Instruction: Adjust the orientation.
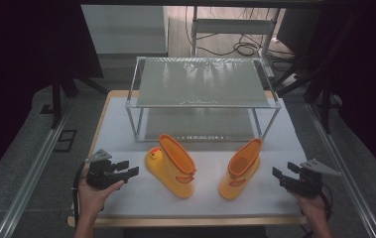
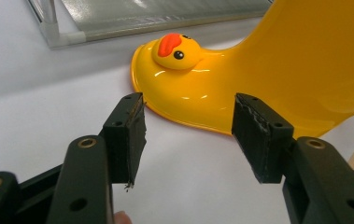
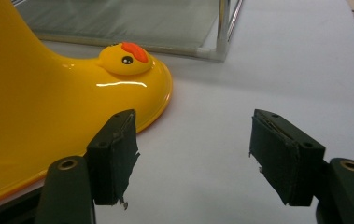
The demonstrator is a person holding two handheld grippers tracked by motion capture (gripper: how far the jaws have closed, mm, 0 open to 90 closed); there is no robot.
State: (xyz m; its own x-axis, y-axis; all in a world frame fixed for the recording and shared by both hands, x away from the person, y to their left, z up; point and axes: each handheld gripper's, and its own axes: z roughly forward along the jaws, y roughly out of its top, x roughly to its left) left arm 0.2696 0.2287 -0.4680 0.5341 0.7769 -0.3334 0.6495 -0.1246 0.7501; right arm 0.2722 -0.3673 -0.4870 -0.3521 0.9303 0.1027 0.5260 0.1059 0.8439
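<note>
- Left gripper [image 1: 126,171] and right gripper [image 1: 281,177] hover over the table [image 1: 141,198], fingers spread, gripping nothing.
- Between them stand the left boot [image 1: 173,166] and right boot [image 1: 241,168], apart.
- Beyond: a wire shelf [image 1: 203,82].

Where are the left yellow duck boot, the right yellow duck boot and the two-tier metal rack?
left yellow duck boot [image 1: 171,168], high view, on the side of its shaft.
right yellow duck boot [image 1: 239,174], high view, on its shaft.
two-tier metal rack [image 1: 203,83], high view, on its top shelf.
</note>
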